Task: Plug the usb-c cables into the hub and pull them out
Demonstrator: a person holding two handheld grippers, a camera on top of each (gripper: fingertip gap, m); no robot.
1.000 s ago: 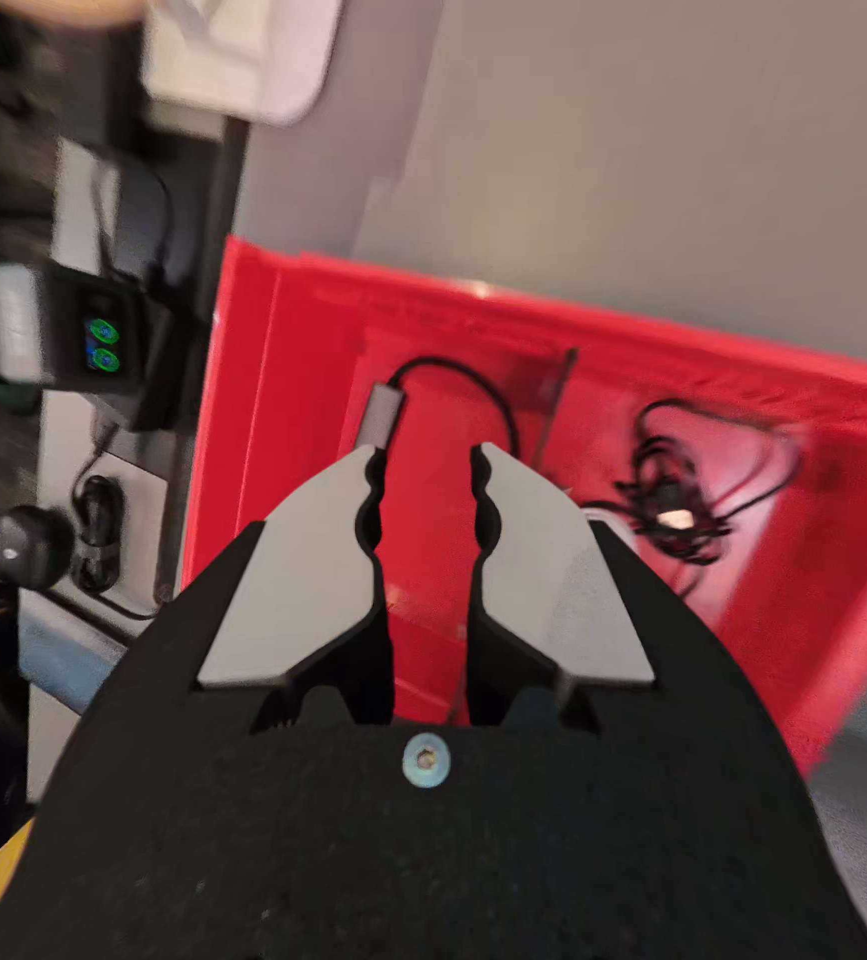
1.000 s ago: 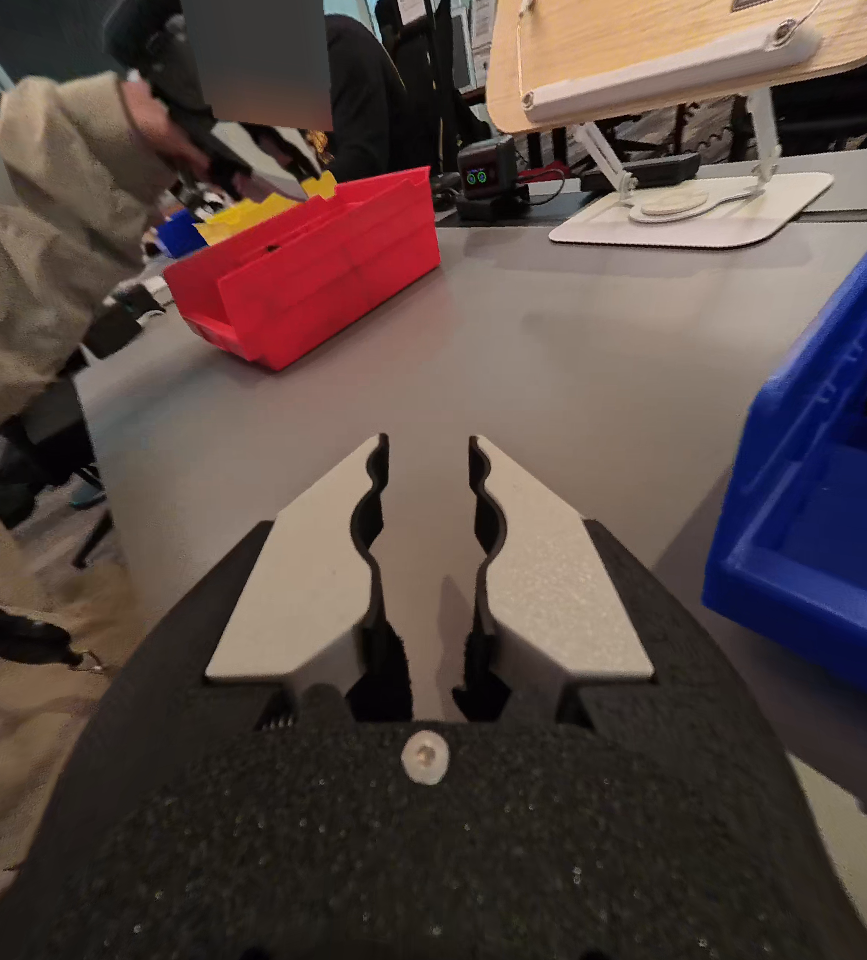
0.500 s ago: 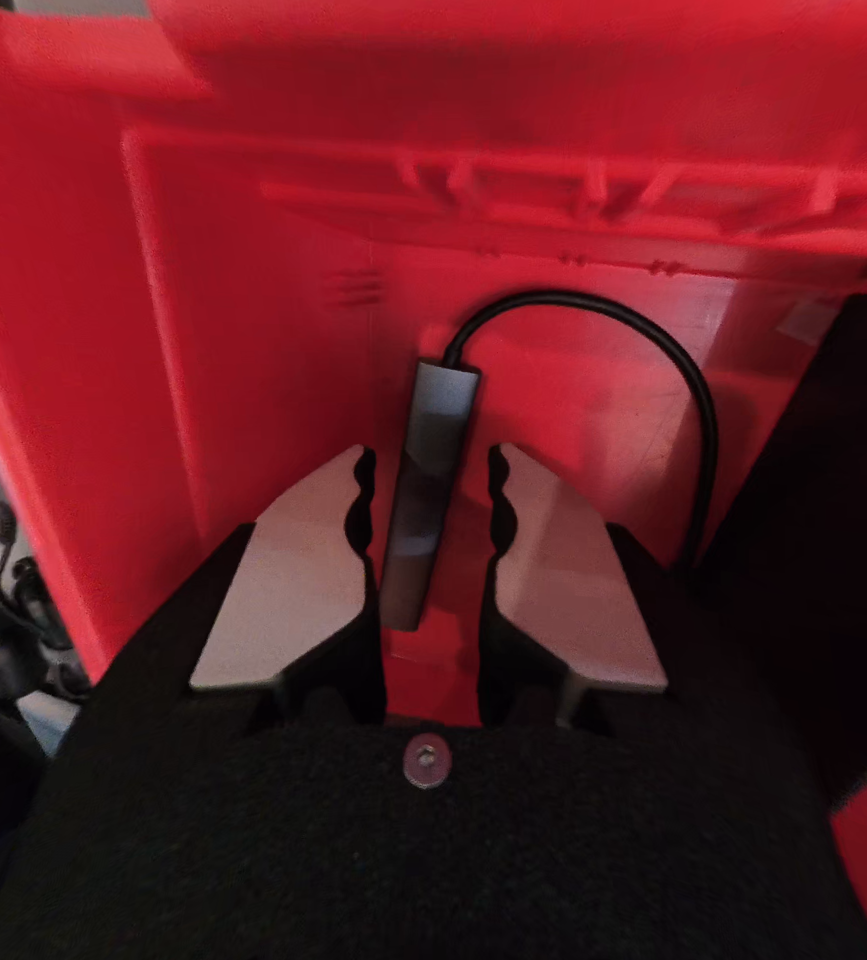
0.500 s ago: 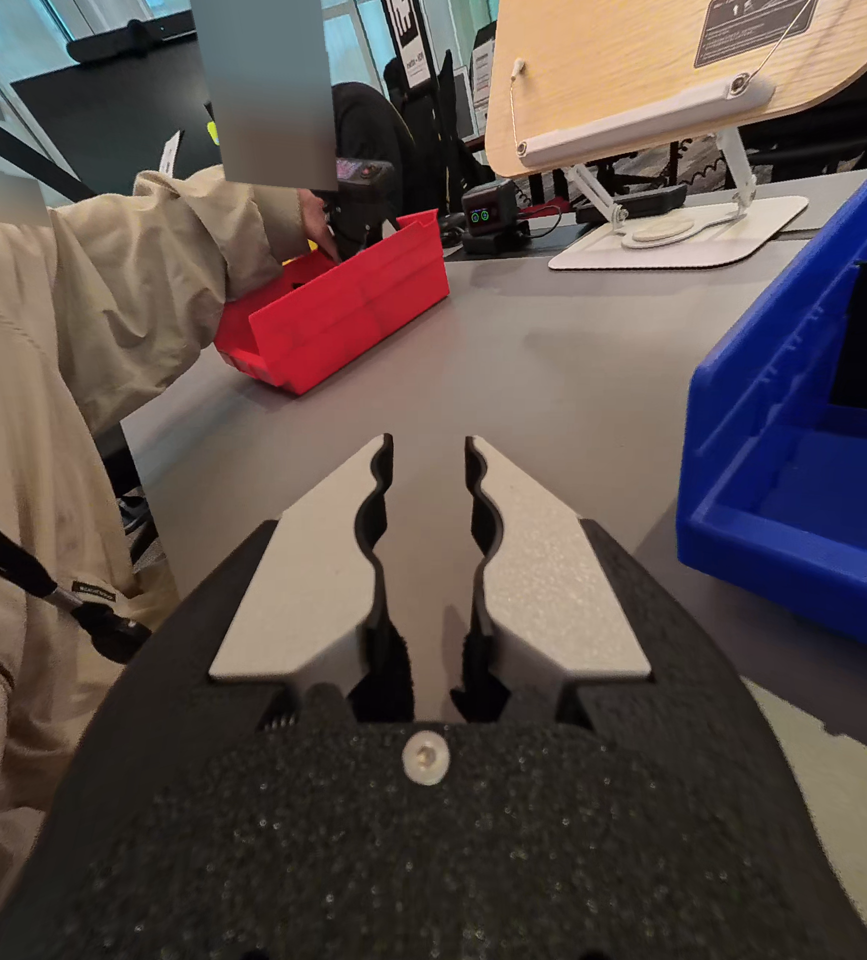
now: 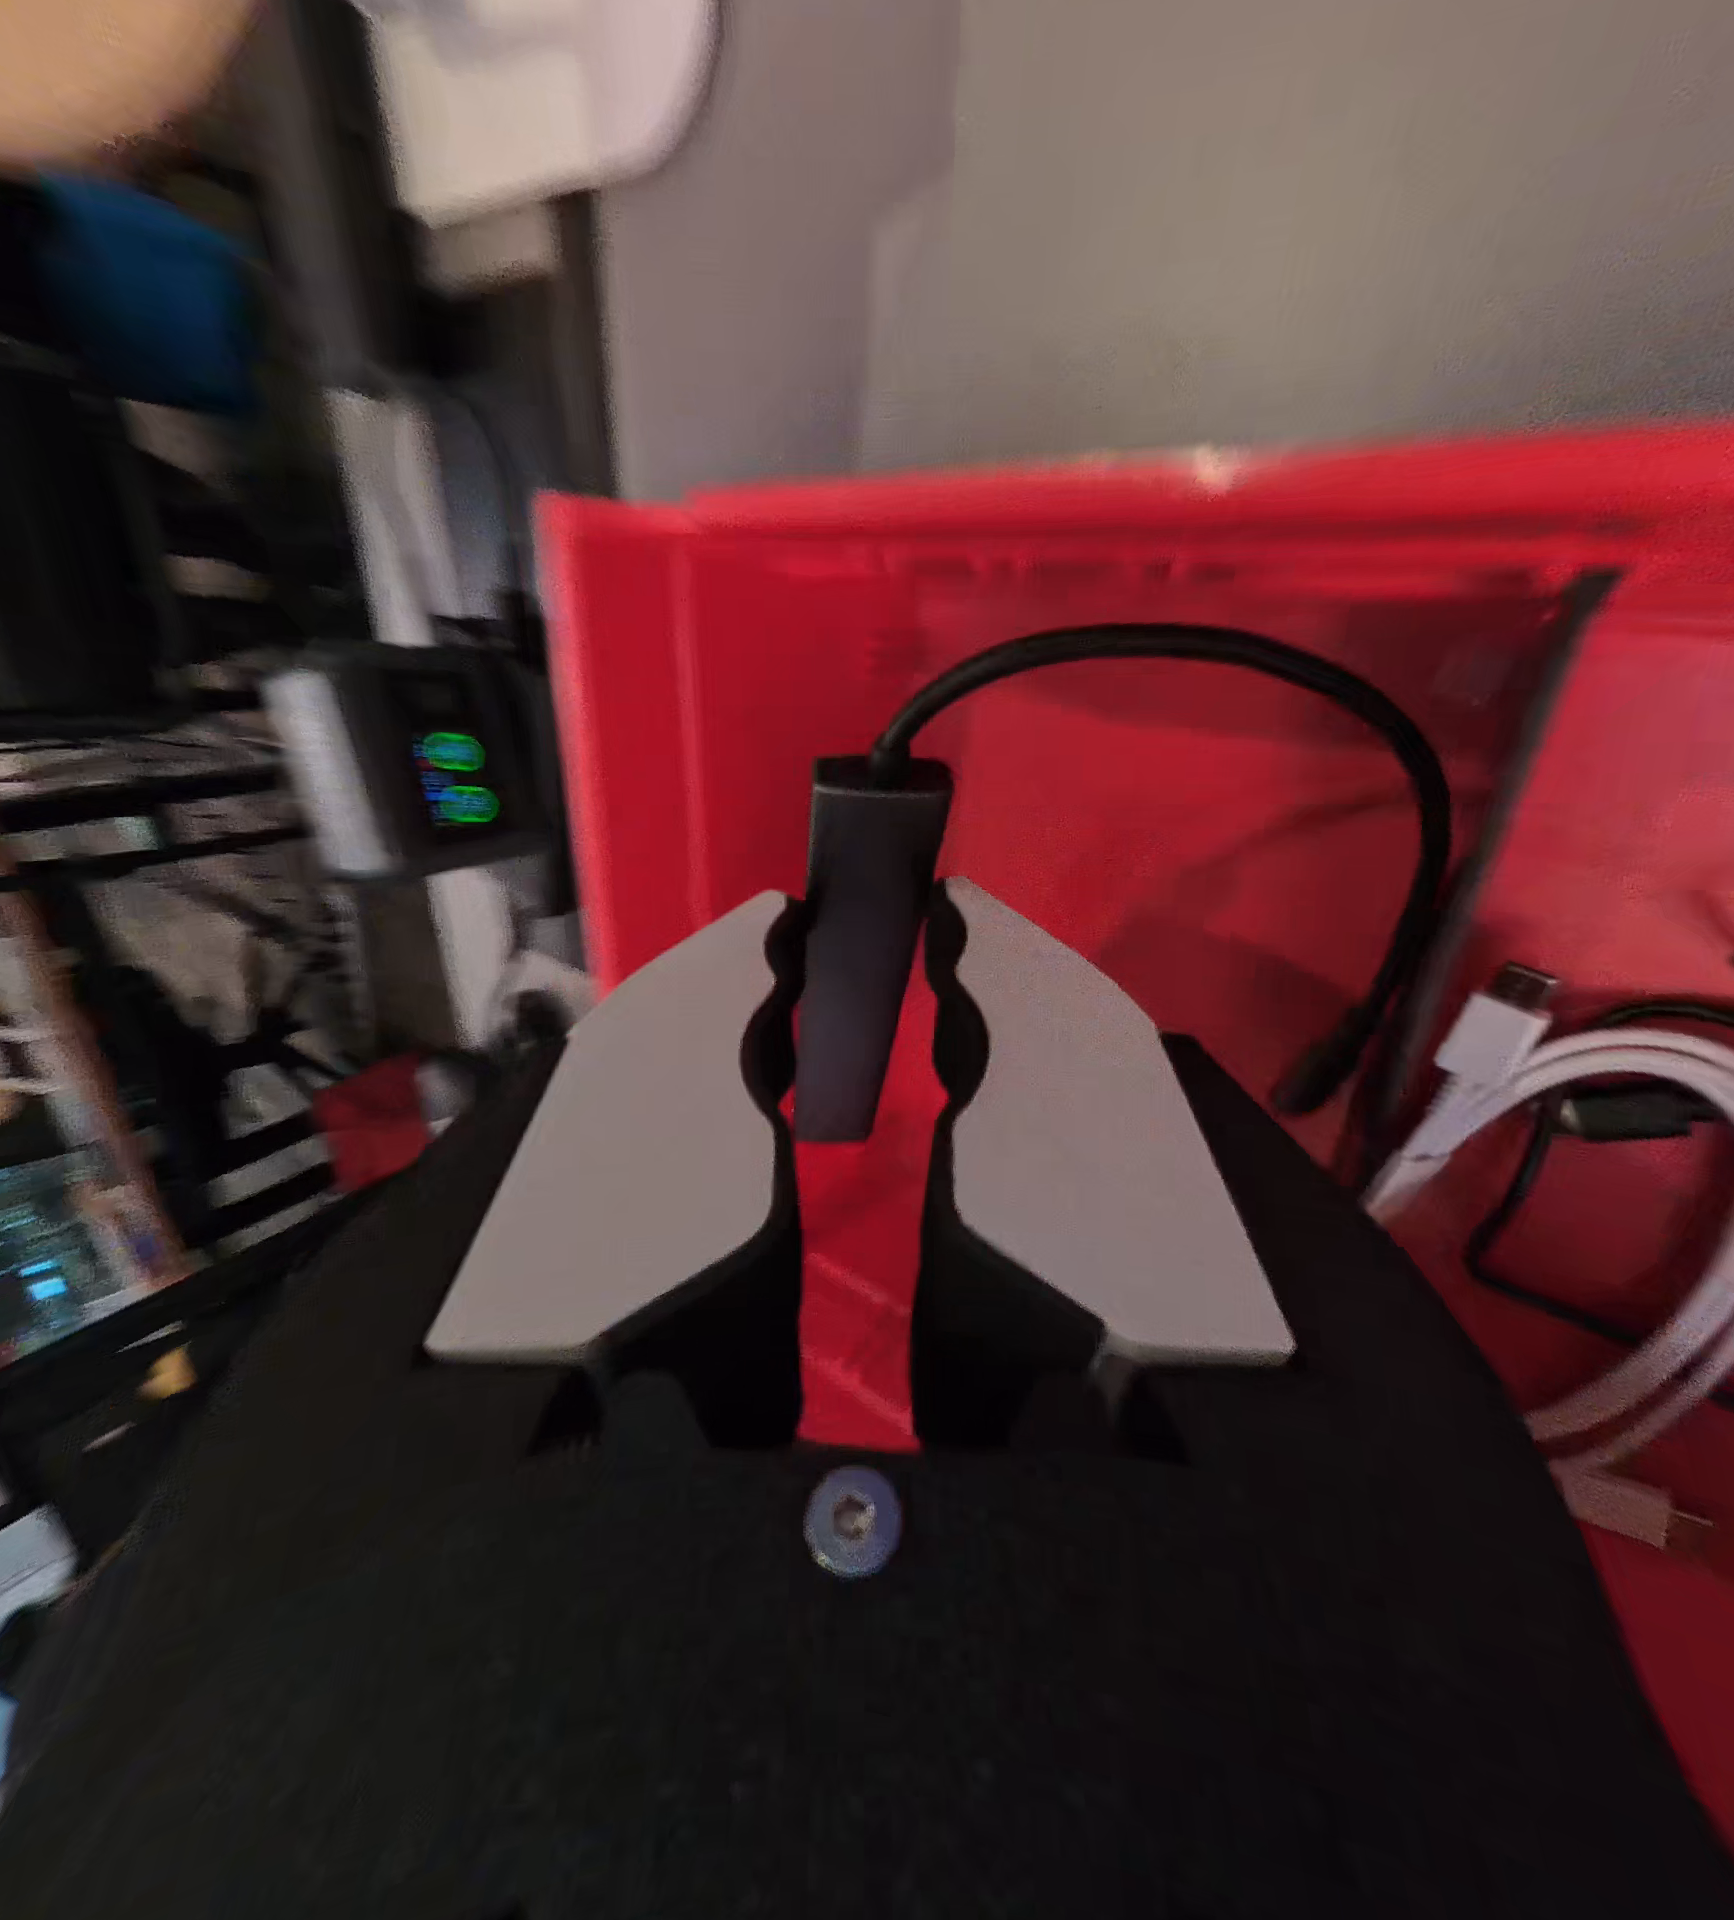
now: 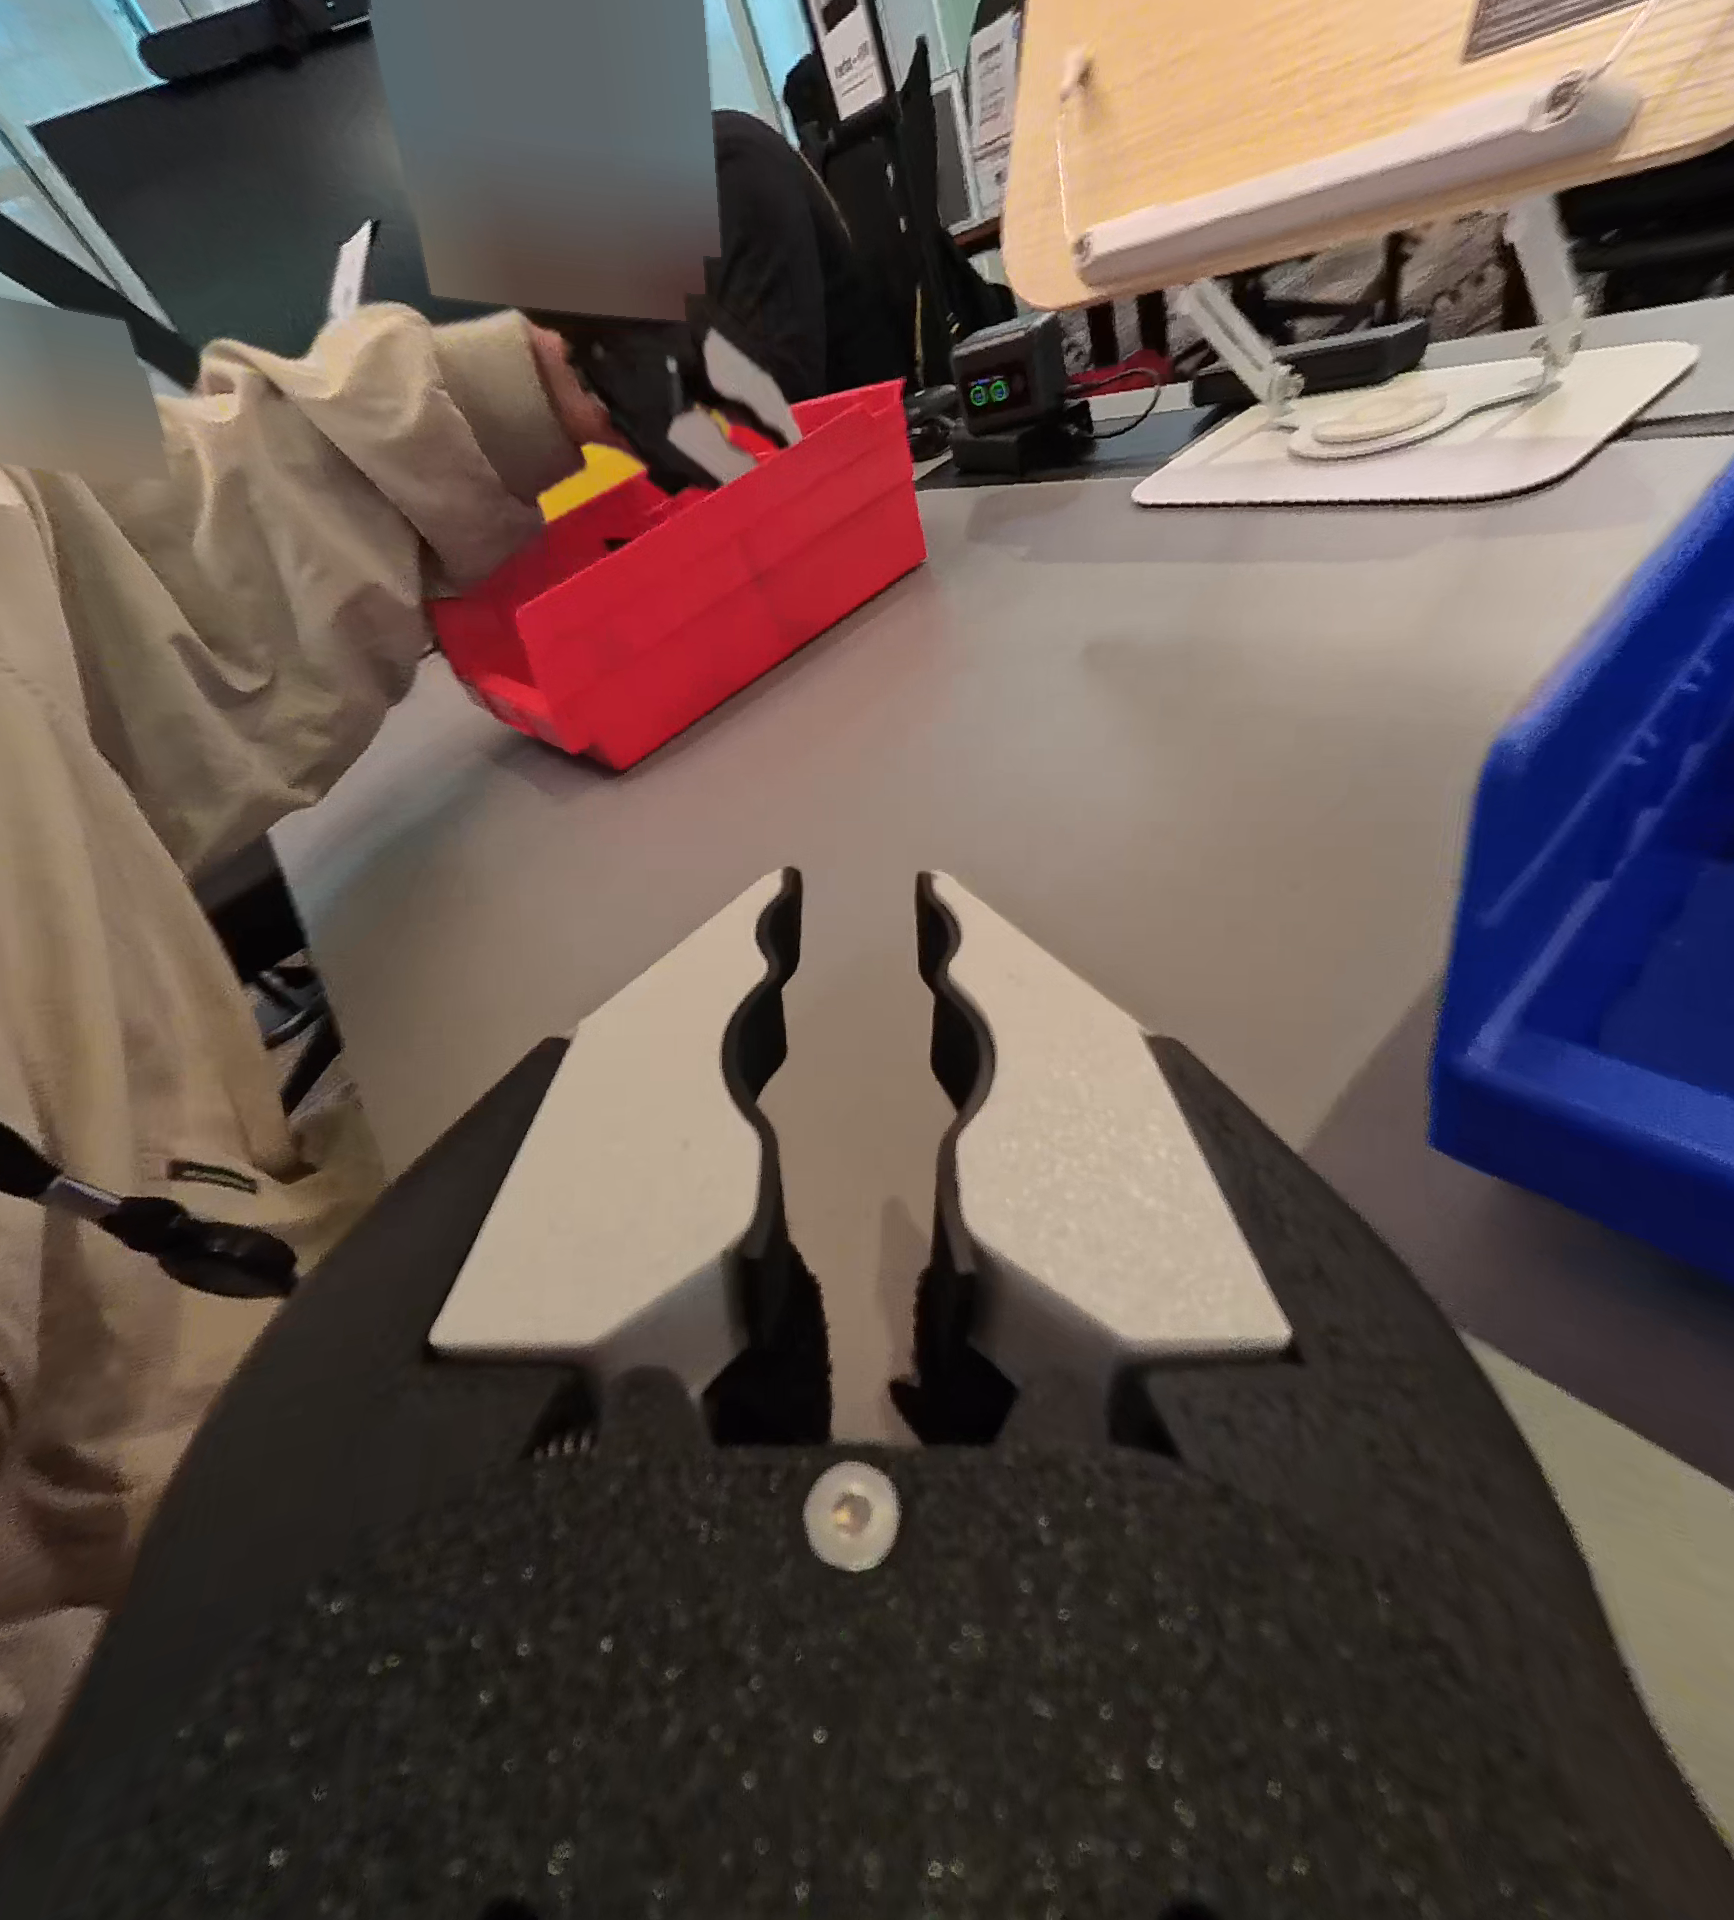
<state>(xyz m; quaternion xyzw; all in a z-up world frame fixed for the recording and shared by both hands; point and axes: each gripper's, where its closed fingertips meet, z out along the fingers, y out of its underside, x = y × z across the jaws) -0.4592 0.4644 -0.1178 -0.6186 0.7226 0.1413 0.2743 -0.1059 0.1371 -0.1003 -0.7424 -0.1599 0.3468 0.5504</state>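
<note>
In the left wrist view my left gripper (image 5: 861, 894) is shut on a slim dark grey hub (image 5: 858, 997) and holds it above the red bin (image 5: 1154, 540). The hub's short black lead (image 5: 1258, 665) arcs to the right and hangs down into the bin. A coiled white USB cable (image 5: 1590, 1143) and a thin black cable (image 5: 1611, 1117) lie in the bin at right. My right gripper (image 6: 858, 878) is open and empty over the grey table (image 6: 1154, 727). The right wrist view shows the left gripper (image 6: 728, 426) far off at the red bin (image 6: 717, 603).
A blue bin (image 6: 1652, 935) stands close on the right of my right gripper. A wooden board on a white stand (image 6: 1362, 125) and a small black device with green lights (image 6: 998, 395) sit at the table's far edge. A person's beige sleeve (image 6: 219, 571) fills the left. Across from one pair of fingers to the other is roughly 50 centimeters.
My left gripper has closed on the hub and pulled back up out of the red bin with it. My right gripper has barely moved and stays open.
</note>
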